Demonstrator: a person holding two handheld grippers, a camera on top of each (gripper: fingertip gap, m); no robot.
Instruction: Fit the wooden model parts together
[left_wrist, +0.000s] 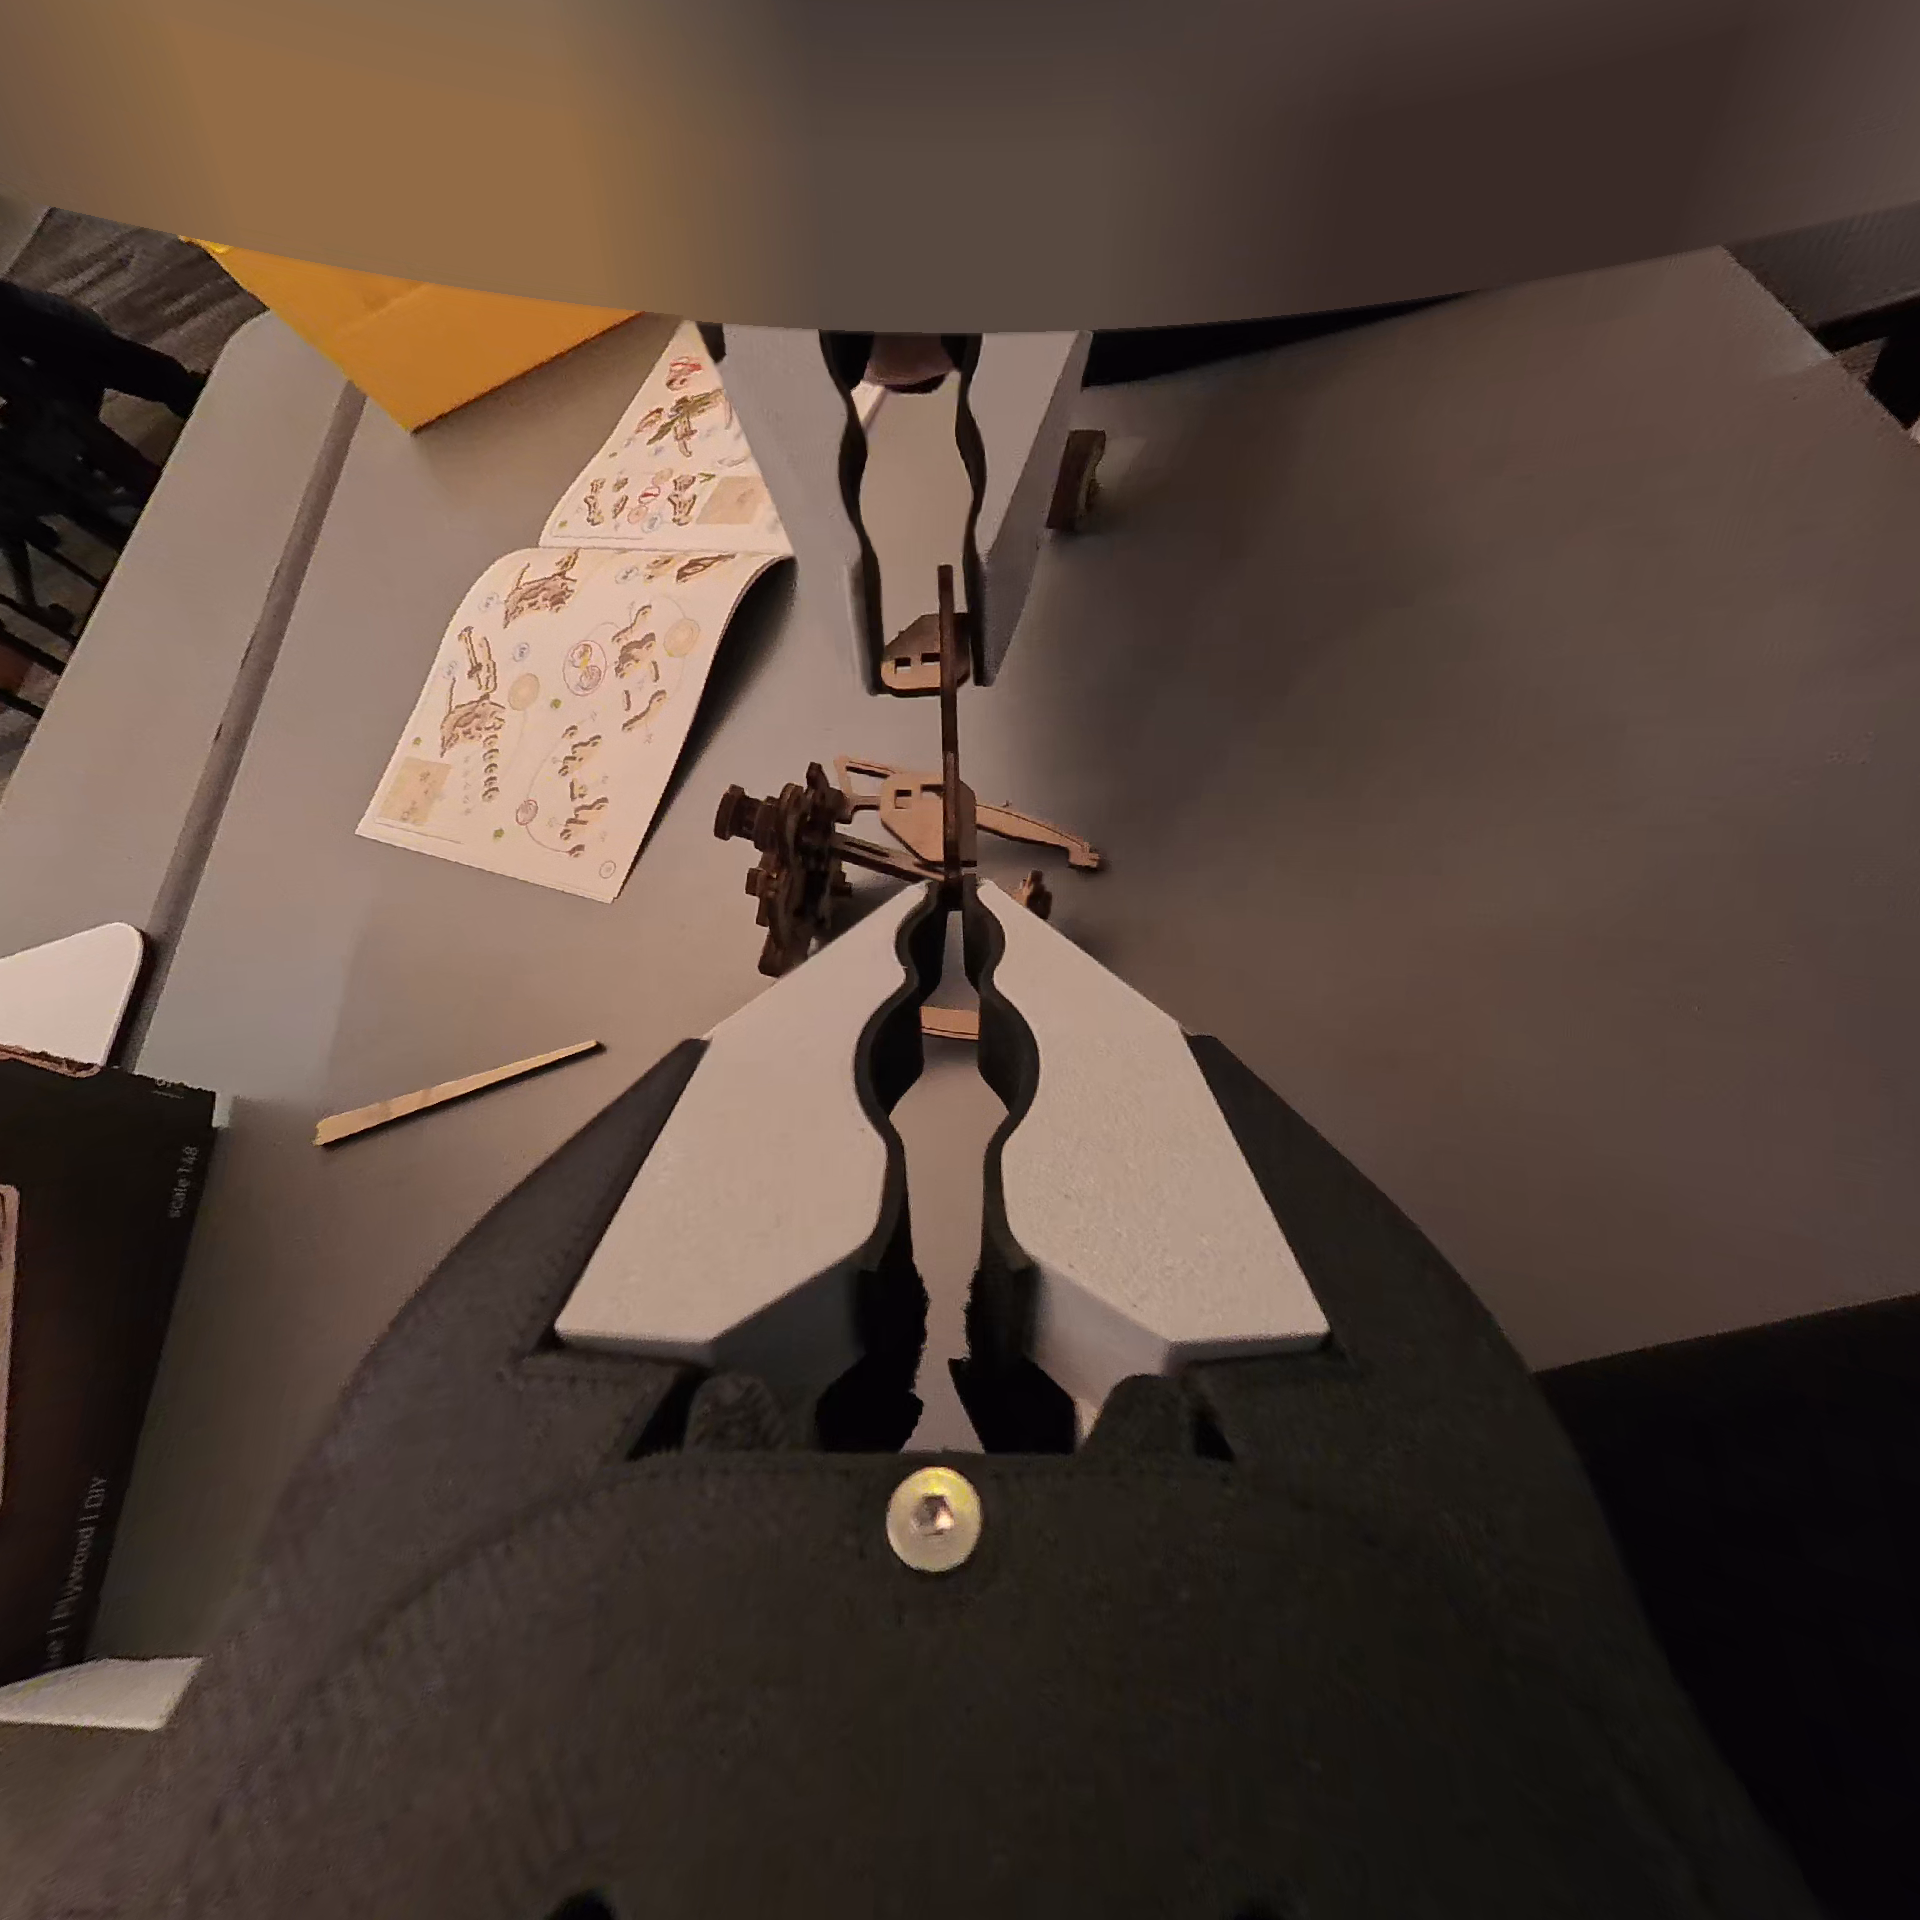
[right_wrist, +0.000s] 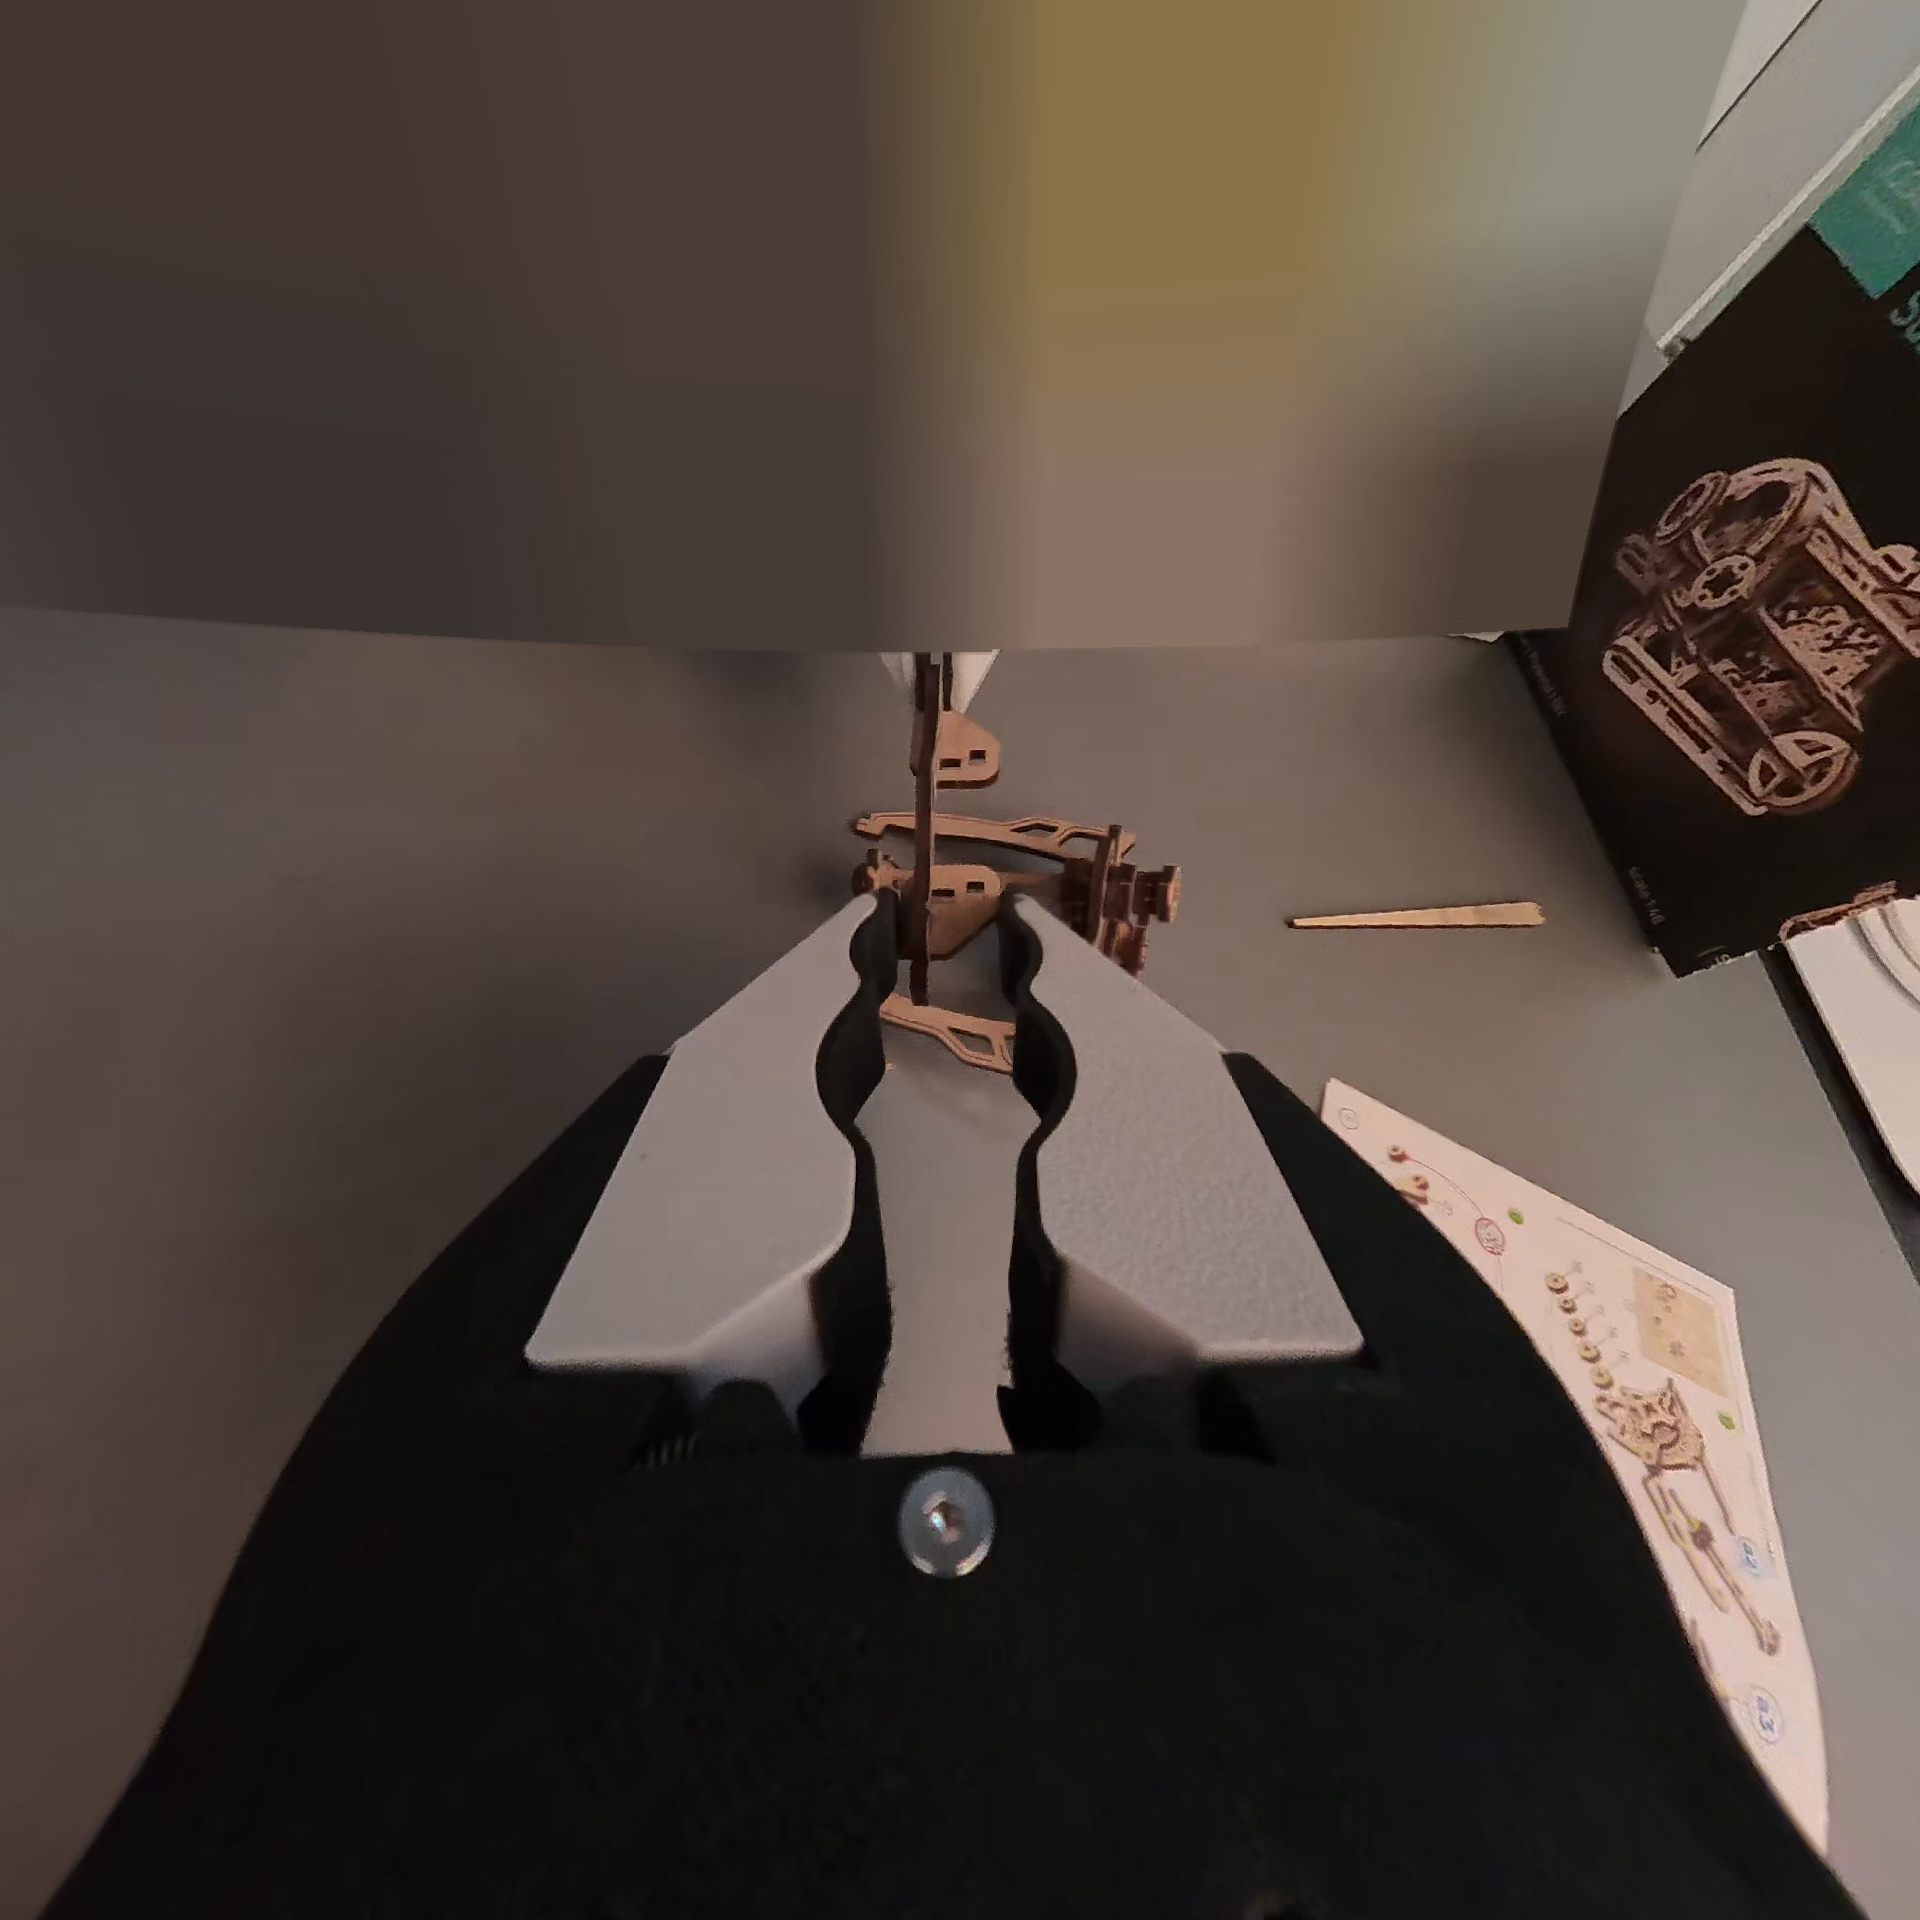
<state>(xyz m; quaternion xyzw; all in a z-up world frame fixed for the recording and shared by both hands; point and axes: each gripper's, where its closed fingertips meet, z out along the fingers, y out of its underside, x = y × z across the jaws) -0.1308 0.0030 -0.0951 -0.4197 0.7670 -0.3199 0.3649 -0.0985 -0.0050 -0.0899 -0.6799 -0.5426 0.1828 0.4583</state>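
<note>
The left claw (left_wrist: 948, 899) is clamped on the near end of an upright wooden strip (left_wrist: 947, 717). The right claw (left_wrist: 925, 665), facing it from the far side, grips a slotted wooden plate (left_wrist: 914, 657) crossing the strip's upper end. The strip's long axis runs between the claws.

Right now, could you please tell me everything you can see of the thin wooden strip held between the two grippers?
The wooden strip is a flat, dark brown laser-cut piece, seen edge-on in both views. It spans the gap between the grippers: the left gripper is shut on its near end, while its far end sits between the fingers of the right gripper, alongside a slotted tab. It hangs above the half-built model on the grey table.
</note>
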